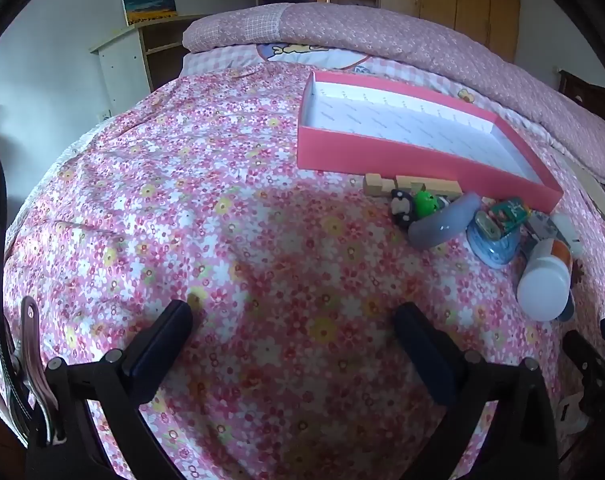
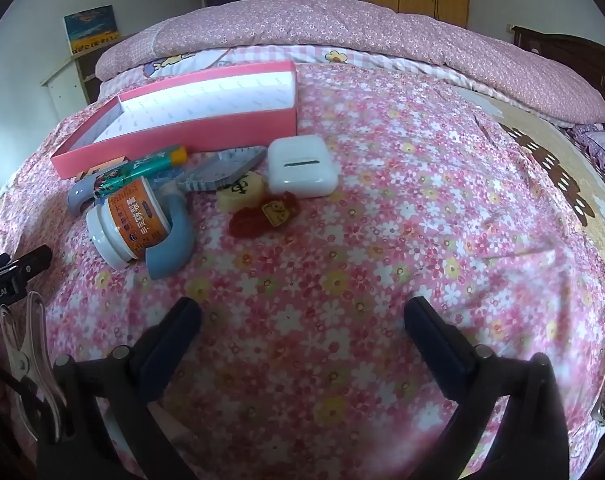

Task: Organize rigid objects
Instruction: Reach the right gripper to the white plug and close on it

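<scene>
Pile: your small hard things lie in a heap on the flowered bedspread (image 2: 342,240), tight against the near wall of the pink box (image 2: 190,136).
Box: shallow, open-topped, white inside, nothing in it that you can see. It looks like light card, so it will likely slide if you push it.
Jar: a white jar (image 2: 130,224) with an orange label lies on its side, resting on a curved grey-blue plastic piece (image 2: 174,244). It is round and smooth and will probably roll; take it across the body, not the lid.
White case: a rounded white case (image 2: 300,166) sits flat at the right edge of the heap. It is glossy and likely slippery; grip its two long sides.
Small bits: a cream disc (image 2: 240,196) and a red charm (image 2: 262,216) lie just in front of the case; wooden blocks (image 1: 410,186) lie at the box wall. All light and stiff.
Left hand-held gripper (image 1: 294,320): fingers spread wide, holding nothing, over bare bedspread, well apart from the heap.
Right hand-held gripper (image 2: 302,316): fingers spread wide, holding nothing, near the heap but touching none of it.
Surface: the bed is soft, so things may tilt or sink when you press down.
</scene>
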`<state>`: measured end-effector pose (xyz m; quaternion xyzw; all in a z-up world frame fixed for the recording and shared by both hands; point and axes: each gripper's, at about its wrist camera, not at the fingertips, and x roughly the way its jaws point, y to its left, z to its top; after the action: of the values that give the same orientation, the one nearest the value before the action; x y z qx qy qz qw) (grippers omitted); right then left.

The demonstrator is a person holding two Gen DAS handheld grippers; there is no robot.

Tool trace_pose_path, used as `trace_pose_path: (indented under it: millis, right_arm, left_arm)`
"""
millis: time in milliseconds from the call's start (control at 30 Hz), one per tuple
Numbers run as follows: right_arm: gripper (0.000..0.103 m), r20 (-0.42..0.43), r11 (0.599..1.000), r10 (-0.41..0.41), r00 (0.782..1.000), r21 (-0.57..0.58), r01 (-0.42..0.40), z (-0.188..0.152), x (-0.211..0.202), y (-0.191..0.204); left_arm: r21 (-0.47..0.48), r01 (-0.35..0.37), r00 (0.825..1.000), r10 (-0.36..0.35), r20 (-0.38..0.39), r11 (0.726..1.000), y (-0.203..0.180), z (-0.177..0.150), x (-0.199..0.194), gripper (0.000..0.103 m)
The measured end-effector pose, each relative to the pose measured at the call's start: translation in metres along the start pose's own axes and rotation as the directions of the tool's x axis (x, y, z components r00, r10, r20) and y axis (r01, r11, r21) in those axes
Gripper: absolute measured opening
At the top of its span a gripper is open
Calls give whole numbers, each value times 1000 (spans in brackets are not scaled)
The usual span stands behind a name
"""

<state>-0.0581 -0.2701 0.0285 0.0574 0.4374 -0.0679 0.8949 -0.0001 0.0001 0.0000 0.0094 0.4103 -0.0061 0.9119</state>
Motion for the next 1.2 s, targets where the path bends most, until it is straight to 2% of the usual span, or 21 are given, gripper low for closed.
trace_pose_path:
  millis: [700, 933, 1200]
  right_arm:
    - [103, 1, 1000, 0, 1000, 0, 0, 0, 0, 1]
    - [103, -14, 1000, 13, 1000, -16, -13, 3, -1, 2]
    - [103, -72, 999, 44, 996, -16, -46, 1, -7, -1]
  left_arm:
    - [6, -1, 1000, 1, -8, 1000, 0, 0, 0, 103]
    - [39, -18, 998, 21, -67, 999, -7, -1, -8, 102]
    - [24, 71, 995, -70, -65, 997, -7, -6, -33, 101]
